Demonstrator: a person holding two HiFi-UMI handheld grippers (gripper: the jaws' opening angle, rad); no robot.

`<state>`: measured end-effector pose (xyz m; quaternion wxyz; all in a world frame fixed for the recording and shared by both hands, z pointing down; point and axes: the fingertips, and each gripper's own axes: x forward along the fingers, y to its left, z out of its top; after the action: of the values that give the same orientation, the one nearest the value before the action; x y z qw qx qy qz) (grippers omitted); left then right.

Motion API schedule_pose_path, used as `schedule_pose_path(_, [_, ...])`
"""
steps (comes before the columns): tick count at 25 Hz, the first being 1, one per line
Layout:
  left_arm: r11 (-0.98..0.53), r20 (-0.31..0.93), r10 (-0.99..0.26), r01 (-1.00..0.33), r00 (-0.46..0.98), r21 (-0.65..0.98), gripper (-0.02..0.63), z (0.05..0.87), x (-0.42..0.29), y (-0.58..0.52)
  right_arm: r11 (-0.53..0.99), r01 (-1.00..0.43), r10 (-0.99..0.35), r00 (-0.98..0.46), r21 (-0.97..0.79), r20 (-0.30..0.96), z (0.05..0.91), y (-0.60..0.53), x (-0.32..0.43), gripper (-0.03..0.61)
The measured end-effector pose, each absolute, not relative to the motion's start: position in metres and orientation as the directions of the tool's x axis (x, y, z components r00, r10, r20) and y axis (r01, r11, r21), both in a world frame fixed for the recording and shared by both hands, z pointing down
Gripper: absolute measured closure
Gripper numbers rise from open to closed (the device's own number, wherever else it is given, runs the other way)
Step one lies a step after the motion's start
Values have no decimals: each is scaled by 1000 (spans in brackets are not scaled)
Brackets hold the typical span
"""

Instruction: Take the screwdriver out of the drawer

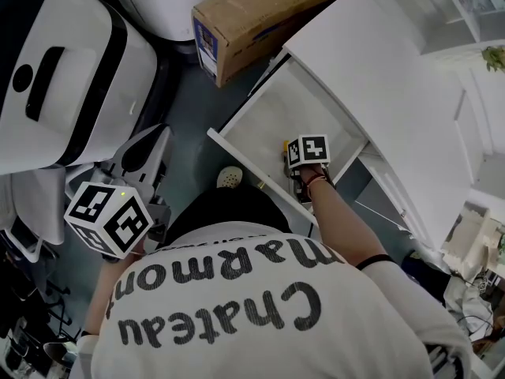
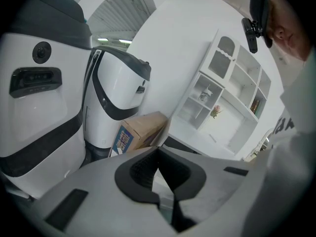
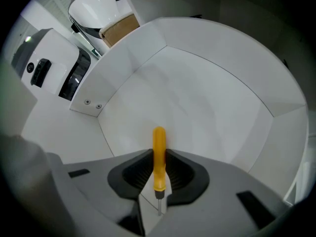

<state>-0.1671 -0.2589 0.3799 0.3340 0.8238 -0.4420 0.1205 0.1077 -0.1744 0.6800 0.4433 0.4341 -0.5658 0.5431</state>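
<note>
Drawer [image 1: 260, 125] open. Right gripper [image 3: 159, 158] points down into it, fingers pinching yellow handle of screwdriver [image 3: 158, 142]. Screwdriver inside drawer, near front wall, not yet lifted out. Left gripper [image 2: 159, 154] held outside drawer, fingers pressed together, nothing between. Done: reach, grasp looks set. Left: lift screwdriver clear of drawer.

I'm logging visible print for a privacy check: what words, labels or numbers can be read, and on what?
"Chateau Marmon", its end hidden: back of the person's light printed T-shirt.
Blue label on the brown cardboard box: too blurred to read.
Nothing else readable.
</note>
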Motion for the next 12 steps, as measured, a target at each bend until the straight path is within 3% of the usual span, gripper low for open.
schedule_pose_path(12, [-499, 409, -627, -745, 663, 443, 591, 344, -136, -270, 0, -972, -76, -233, -234, 970, 635, -177, 120, 495])
